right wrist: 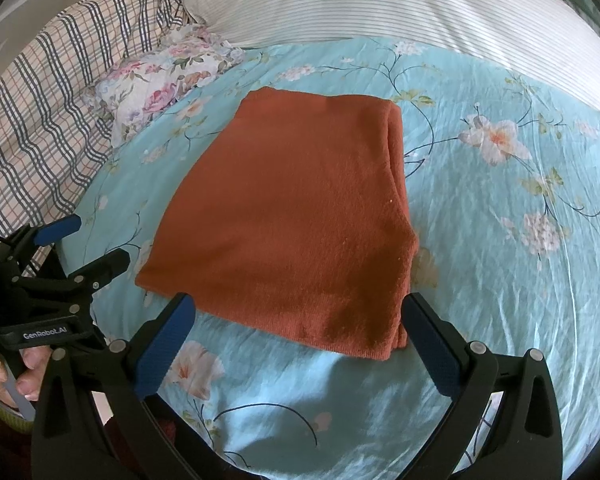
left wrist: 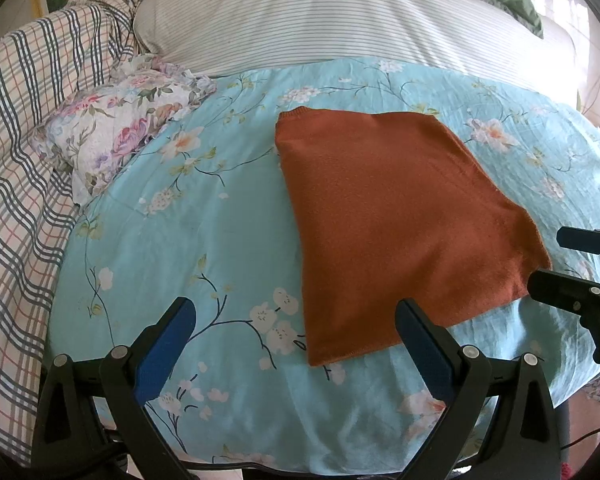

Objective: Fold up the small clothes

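A rust-orange knit garment [left wrist: 388, 216] [right wrist: 292, 216] lies folded into a flat, roughly rectangular stack on the light-blue floral sheet [left wrist: 204, 232] [right wrist: 500, 264]. My left gripper [left wrist: 296, 310] hovers open at the garment's near left corner with nothing between its blue pads. In the right wrist view it shows at the left edge [right wrist: 100, 238], just off the garment's left side. My right gripper [right wrist: 298, 300] stands open over the garment's near edge, empty. The left wrist view catches it [left wrist: 548, 258] at the garment's right corner.
A small floral pillow [left wrist: 112, 136] [right wrist: 160, 84] lies left of the garment. A plaid quilt [left wrist: 24, 152] [right wrist: 48, 96] is bunched along the left. A striped pillow [left wrist: 320, 20] [right wrist: 380, 4] spans the back. A hand [right wrist: 16, 376] grips the left gripper's handle.
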Action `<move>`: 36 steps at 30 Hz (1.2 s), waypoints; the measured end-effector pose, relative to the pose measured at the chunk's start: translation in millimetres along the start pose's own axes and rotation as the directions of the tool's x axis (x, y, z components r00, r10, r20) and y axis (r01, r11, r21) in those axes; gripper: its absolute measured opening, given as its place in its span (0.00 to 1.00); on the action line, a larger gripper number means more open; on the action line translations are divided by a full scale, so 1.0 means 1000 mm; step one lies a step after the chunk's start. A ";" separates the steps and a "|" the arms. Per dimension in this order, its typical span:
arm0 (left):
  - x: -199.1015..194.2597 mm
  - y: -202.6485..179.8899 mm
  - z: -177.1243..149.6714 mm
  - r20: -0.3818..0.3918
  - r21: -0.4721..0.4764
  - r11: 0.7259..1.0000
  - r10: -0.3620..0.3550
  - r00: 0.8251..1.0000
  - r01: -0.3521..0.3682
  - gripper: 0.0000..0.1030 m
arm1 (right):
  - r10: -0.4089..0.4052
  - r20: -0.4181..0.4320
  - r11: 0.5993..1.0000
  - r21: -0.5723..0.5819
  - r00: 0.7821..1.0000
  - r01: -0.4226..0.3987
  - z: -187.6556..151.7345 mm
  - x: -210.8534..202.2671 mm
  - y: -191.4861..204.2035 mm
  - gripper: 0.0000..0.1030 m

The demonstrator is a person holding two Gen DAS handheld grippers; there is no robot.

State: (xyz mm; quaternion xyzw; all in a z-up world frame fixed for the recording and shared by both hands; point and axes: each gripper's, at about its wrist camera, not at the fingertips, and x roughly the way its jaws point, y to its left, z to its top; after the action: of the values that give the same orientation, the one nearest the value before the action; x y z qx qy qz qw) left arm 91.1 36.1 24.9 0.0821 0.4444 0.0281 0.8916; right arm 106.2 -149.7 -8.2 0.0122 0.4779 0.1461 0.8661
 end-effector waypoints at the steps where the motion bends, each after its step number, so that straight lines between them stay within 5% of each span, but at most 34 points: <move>1: 0.000 -0.001 0.000 0.000 0.000 1.000 -0.001 1.000 0.001 0.97 | -0.001 0.000 1.000 0.000 1.000 0.001 0.000 0.000 0.001 0.99; 36: -0.006 -0.005 0.000 0.004 0.002 1.000 -0.014 1.000 0.014 0.97 | 0.008 0.007 1.000 -0.006 1.000 -0.008 0.001 -0.009 0.003 0.99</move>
State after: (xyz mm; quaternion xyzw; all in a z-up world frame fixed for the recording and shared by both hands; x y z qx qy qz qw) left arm 87.0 30.0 28.4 0.0797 0.4433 0.0214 0.8926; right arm 102.4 -148.8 0.1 0.0123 0.4746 0.1509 0.8671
